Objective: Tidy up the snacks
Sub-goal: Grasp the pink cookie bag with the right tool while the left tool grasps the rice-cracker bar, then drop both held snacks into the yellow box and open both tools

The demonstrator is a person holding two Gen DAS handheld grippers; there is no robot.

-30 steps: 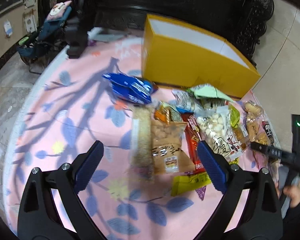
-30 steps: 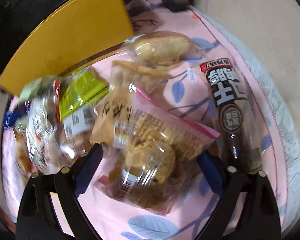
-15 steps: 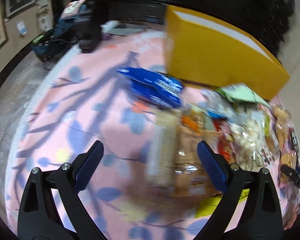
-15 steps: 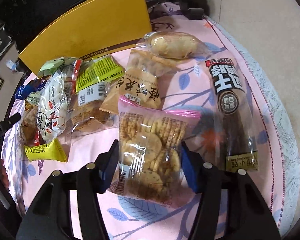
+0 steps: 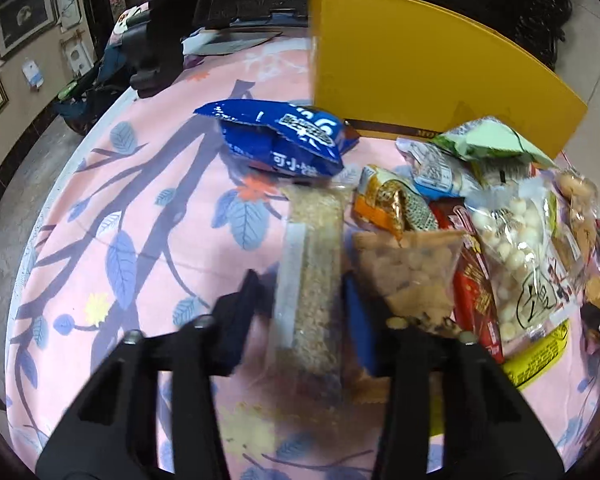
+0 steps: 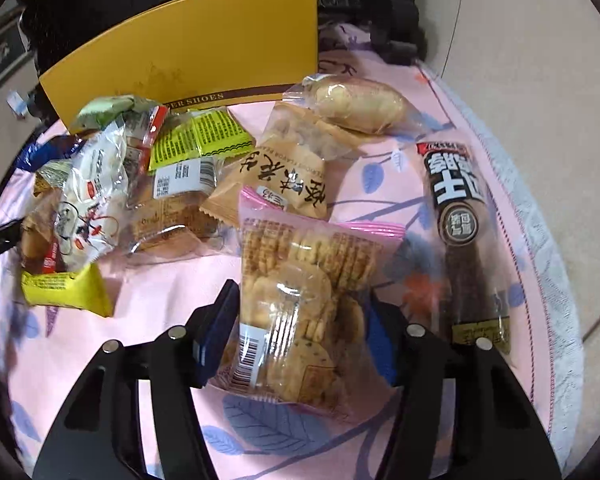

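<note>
**Both grippers closing on a first pair of packets; nothing yet in the box**

The left gripper (image 5: 306, 316) has just been closing, and the long oat-coloured bar packet (image 5: 312, 280) now stands between its pads; the pads look to be pressing on its sides, though motion blur makes that uncertain. Ahead of it lies the blue packet (image 5: 284, 140), and beyond that, to the right, the yellow box (image 5: 420, 76). Just to its right the other snacks crowd together, the clear bag of white balls (image 5: 512, 248) among them.

The right gripper (image 6: 300, 340) has also been closing, and the pink-edged cracker packet (image 6: 300, 292) sits between its pads, seemingly gripped. To its left lies a small yellow packet (image 6: 66, 290); to its right, the long dark sausage-shaped packet (image 6: 464, 240); ahead, the same yellow box.

Judging by this, the sorting has barely begun: every snack in view still lies on the pink tablecloth (image 5: 140, 208), and the box's inside is hidden.
</note>
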